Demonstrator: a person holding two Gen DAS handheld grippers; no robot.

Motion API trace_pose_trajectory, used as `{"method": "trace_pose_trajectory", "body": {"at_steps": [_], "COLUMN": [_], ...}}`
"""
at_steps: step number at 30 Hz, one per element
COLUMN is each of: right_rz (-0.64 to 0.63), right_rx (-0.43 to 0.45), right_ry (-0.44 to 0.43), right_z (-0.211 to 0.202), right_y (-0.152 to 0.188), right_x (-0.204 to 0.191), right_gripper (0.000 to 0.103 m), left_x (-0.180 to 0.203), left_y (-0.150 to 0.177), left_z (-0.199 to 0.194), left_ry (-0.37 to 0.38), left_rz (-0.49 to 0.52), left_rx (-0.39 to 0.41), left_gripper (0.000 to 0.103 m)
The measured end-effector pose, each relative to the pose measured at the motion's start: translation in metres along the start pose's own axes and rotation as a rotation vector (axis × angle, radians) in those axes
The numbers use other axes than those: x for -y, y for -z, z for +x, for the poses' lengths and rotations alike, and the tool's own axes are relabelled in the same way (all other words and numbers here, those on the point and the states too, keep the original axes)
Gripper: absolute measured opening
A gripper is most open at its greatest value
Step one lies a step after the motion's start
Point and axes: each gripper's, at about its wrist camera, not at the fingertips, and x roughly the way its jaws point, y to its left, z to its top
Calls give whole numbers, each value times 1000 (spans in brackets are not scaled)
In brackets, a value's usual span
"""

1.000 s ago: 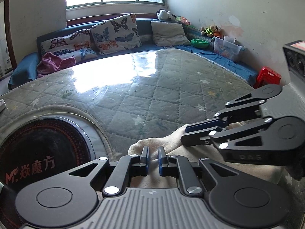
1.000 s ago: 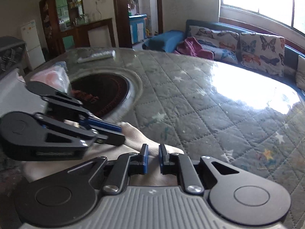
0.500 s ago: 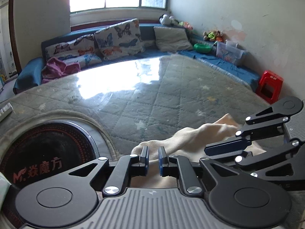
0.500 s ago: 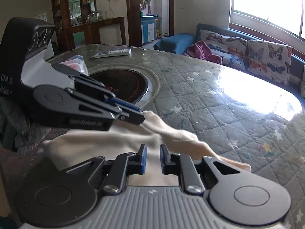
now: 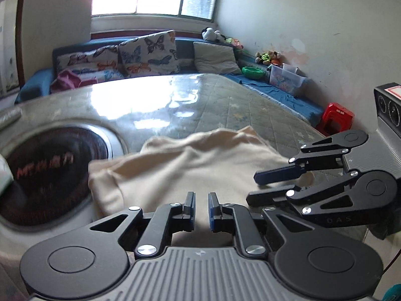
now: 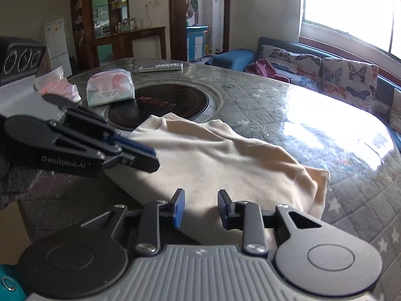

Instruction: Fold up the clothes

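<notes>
The cream garment (image 6: 220, 160) lies on the table (image 6: 288, 100), near the edge closest to the person, spread mostly flat but lumpy. One end of it laps over the rim of the round black hotplate (image 6: 160, 102) set into the tabletop. On the right there's a doubled-over edge where the fabric sits in two layers, so at least one fold is in it, and a seam curves down toward that corner.

The left gripper (image 5: 200, 207) has its jaws only slightly apart, with nothing between them; it hangs just over the near hem. The right gripper (image 6: 200, 207) has its jaws clearly wide apart, also with nothing in them, above the near part of the cloth.

My read: this is a between-grabs moment in the folding. Both tools are free and the piece is laid down but not tidy, so it fits either flattening it out for a fold or getting ready for another one. Can't settle which from this. Whatever comes next calls for pinching a single layer at an edge or corner without bunching the rest.

The fabric looks soft and a bit fleecy, matte, thick enough to hold rounded ridges. The table has a quilted grey cover with little stars under a glossy clear sheet with heavy window glare, so the cloth should slide easily. Two soft tissue packs (image 6: 110, 90) sit by the far left edge.
</notes>
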Motion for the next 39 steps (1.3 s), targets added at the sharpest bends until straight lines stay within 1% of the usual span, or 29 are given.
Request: {"method": "trace_pose_trajectory", "body": {"at_steps": [6,9,11,15,17,18,20,22,24,26,27,29,34,39], "right_rz": [11,-31,8,69,89,94,99,77,53,47,48,73,122,154], "right_rx": [32,61,70,90,98,100,103,100,103,106,110,120,143,178], "right_ry": [34,65,60,36,24,16,-7,-31,-25,-36,-47,-66,-88,-75], "right_z": [3,5,4,3,3,3,3,4,5,5,5,4,-2,-20], "right_y": [16,21,23,27,28,29,29,29,30,31,31,31,31,27], "right_x": [-6,-10,-4,6,9,10,9,5,-1,-2,-3,-2,2,8], "right_gripper": [33,43,48,52,57,60,77,89,92,100,102,103,103,103], "left_x": [-2,-3,-4,-6,-7,-8,-9,-10,-12,-16,-18,-22,-33,-36], "left_y": [13,15,16,18,19,19,18,17,16,15,15,14,14,17], "left_z": [2,2,2,2,2,1,-1,-3,-5,-8,-9,-11,-17,-18], "left_ry": [-16,-15,-15,-14,-14,-13,-10,-11,-17,-26,-32,-45,-59,-63], "left_rz": [-29,-47,-60,-84,-96,-101,-110,-117,-123,-135,-142,-156,-201,-210], "left_rx": [-17,-14,-12,-8,-6,-5,-4,-1,6,13,16,22,35,30], "left_gripper": [12,12,12,12,13,13,14,15,17,18,23,30,30,30]}}
